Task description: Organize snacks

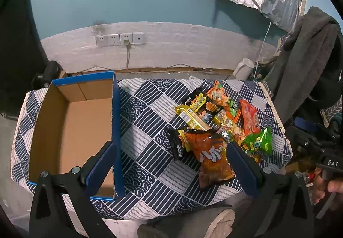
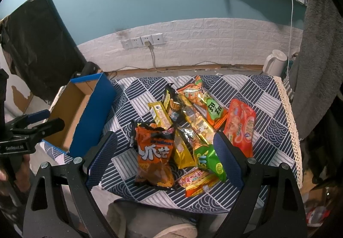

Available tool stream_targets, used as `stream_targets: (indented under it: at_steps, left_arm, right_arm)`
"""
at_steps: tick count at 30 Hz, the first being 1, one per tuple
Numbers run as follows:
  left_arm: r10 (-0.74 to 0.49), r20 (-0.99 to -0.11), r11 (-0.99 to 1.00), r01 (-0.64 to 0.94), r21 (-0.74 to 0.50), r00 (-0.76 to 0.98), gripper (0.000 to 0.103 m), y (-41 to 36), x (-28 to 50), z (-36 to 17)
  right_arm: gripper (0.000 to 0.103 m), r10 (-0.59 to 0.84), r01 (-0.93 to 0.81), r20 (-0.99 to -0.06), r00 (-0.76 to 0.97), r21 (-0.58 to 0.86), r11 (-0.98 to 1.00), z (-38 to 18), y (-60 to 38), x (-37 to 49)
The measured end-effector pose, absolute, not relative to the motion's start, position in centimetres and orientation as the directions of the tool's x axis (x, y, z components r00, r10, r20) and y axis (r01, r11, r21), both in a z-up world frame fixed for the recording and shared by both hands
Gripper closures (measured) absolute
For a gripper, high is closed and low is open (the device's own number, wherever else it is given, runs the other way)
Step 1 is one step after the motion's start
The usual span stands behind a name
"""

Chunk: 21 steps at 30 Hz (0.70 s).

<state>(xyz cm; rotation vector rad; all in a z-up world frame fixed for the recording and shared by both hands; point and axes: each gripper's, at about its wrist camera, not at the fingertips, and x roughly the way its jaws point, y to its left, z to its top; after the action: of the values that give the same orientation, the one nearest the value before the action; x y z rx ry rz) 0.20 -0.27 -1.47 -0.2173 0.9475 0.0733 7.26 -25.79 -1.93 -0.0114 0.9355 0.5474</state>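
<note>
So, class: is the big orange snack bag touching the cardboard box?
Apart. The right wrist view shows patterned tablecloth between the orange snack bag and the cardboard box; the left wrist view shows the same gap.

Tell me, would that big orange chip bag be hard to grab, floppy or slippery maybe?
The orange bag looks puffed and crinkled, so it is probably light and would likely dent rather than hold its shape. Its film is glossy, so it may slip between the fingers. Lying flat on the cloth, it should slide, not roll.

Patterned-cloth table (image 2: 265, 96) with cardboard box (image 1: 85, 130) and heaped snack packets (image 2: 188, 128)
</note>
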Motion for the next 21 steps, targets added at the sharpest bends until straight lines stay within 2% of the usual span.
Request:
stream_targets:
  at_steps: [21]
  left_arm:
    - [-0.040, -0.826, 0.975, -0.159, -0.156, 0.563, 0.000, -0.33, 0.33, -2.05]
  right_arm:
    - [0.014, 0.437, -0.451, -0.775, 0.457, 0.221, 0.865, -2.19, -25.72, 7.21]
